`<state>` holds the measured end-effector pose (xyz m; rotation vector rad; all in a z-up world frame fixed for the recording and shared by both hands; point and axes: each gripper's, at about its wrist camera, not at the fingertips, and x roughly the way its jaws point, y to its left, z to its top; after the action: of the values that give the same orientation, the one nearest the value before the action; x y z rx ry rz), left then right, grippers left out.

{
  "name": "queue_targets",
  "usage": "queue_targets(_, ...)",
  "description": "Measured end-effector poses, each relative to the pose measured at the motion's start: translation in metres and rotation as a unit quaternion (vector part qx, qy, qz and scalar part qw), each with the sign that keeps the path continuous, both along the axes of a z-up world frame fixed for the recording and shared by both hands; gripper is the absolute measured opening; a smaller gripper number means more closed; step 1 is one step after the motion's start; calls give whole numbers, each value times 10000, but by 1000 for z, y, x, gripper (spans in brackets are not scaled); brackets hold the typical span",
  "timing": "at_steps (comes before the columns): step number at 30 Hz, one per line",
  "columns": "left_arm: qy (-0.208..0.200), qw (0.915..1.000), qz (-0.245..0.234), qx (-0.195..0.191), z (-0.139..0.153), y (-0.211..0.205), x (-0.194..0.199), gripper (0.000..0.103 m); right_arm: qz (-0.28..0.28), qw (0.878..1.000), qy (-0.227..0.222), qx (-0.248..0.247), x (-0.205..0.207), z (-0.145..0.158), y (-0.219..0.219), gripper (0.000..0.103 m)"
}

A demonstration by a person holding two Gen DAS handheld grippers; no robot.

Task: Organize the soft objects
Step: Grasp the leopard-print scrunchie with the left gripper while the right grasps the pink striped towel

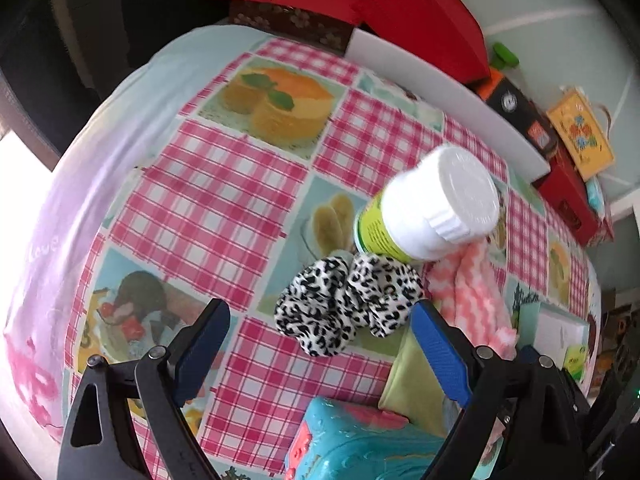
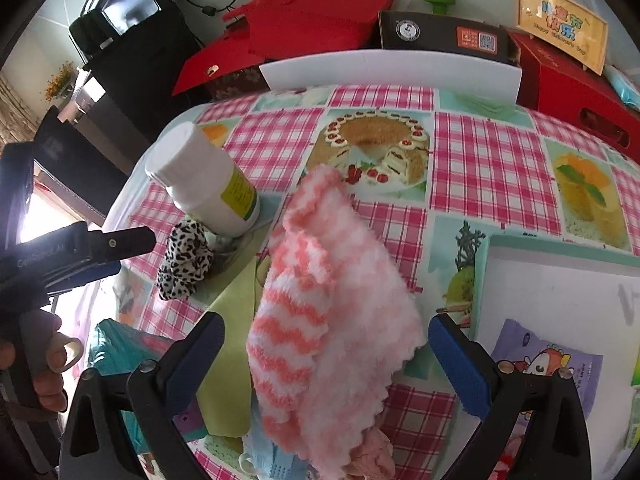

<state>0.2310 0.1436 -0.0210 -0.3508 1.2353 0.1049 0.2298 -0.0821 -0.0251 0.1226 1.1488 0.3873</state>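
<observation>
A black-and-white leopard-print scrunchie (image 1: 347,303) lies on the checked tablecloth, just ahead of my open, empty left gripper (image 1: 320,320). It also shows in the right wrist view (image 2: 185,258), with the left gripper (image 2: 116,254) beside it. A pink-and-white fluffy cloth (image 2: 336,304) lies crumpled between the jaws of my open right gripper (image 2: 326,344), not gripped; it shows in the left wrist view (image 1: 472,292) too. A green cloth (image 2: 232,320) lies under it. A light blue face mask (image 2: 276,462) and a pink soft item (image 2: 374,454) lie near the front edge.
A white-lidded bottle (image 1: 432,208) with a green label stands behind the scrunchie; it also shows in the right wrist view (image 2: 208,184). A teal toy box (image 1: 352,440) sits at the front. A white tray (image 2: 560,296) holding a purple packet (image 2: 548,364) is at right. Red boxes (image 2: 304,20) line the back.
</observation>
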Motion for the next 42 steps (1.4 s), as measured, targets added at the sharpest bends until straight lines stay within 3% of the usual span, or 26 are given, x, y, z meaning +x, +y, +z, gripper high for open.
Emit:
queue_targets(3, 68, 9994, -273, 215, 4, -8, 6, 92, 36, 10000, 55, 44, 1, -3, 0, 100)
queue_targets(6, 245, 9984, -492, 93, 2, -10, 17, 92, 55, 10000, 59, 53, 1, -3, 1, 98)
queue_targets(9, 481, 9959, -764, -14, -2, -16, 32, 92, 64, 9999, 86, 96, 2, -5, 0, 85)
queue_targets(12, 718, 9929, -907, 273, -6, -22, 43, 92, 69, 9997, 147, 162, 4, -7, 0, 81)
queue_targets(14, 874, 9909, -970, 330, -11, -25, 50, 91, 80, 9995, 181, 226, 4, -8, -1, 66)
queue_targets(17, 1031, 9894, -993, 258, -20, -25, 58, 90, 60, 9996, 174, 226, 4, -9, -2, 64)
queue_targets(18, 1084, 9887, -1002, 249, -24, -26, 60, 88, 58, 9995, 182, 248, 4, -9, -3, 64)
queue_targets(20, 1189, 9874, -1011, 268, -30, -25, 63, 75, 34, 9995, 174, 248, 4, -9, -4, 58)
queue_targets(24, 1352, 9849, -1022, 364, -39, -24, 66, 72, -1, 9993, 226, 299, 5, -13, -8, 54)
queue_targets(28, 1399, 9846, -1002, 323, -46, -21, 65, 61, 0, 9994, 194, 282, 6, -13, -8, 48)
queue_targets(31, 1335, 9865, -911, 261, -45, -14, 63, 43, -32, 9993, 197, 319, 7, -15, -10, 42)
queue_targets(35, 1085, 9921, -634, 60, -35, -1, 53, 31, -84, 9988, 229, 430, 7, -15, -16, 37)
queue_targets(42, 81, 9997, 222, -20, 7, 18, 7, 28, -108, 9987, 141, 477, 6, -11, -16, 28)
